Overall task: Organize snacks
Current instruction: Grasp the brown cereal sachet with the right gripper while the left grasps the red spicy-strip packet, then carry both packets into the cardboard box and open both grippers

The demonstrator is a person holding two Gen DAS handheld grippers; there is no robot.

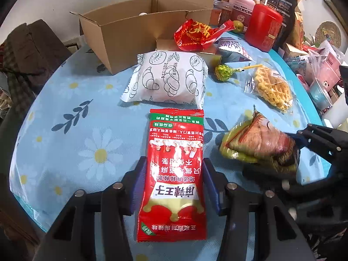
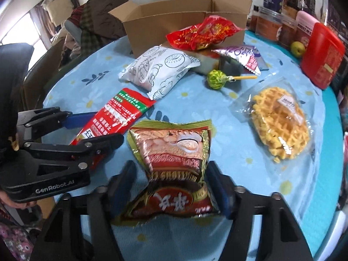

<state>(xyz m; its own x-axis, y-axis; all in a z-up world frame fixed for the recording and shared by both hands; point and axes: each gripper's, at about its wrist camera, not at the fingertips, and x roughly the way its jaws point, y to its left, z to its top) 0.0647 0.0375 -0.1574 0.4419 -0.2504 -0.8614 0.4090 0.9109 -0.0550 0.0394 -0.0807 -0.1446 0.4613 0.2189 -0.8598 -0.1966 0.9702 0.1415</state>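
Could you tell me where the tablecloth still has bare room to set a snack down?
Bare cloth lies left of the red sachet and below the cardboard box. It is crowded from the white bread packet to the waffle and the jars.

Box interior [image 1: 150, 10]: mostly hidden behind its front wall; one pale round thing shows, too little to identify.
Brown packet [image 1: 261, 145]: motion-blurred in the left wrist view, lower end hidden behind the right hand-held gripper [image 1: 304, 152].
Red sachet [image 2: 113, 117]: lower end covered by the left hand-held gripper [image 2: 91, 130] in the right wrist view.
Jars [image 1: 241, 2]: tops cut off at the upper edge, labels too small to read.
Flat box [image 2: 206, 62]: largely buried under the red bag [image 2: 202, 32] and purple packet [image 2: 241, 56].
Tabletop [image 1: 65, 152]: near edge lost behind both grippers.
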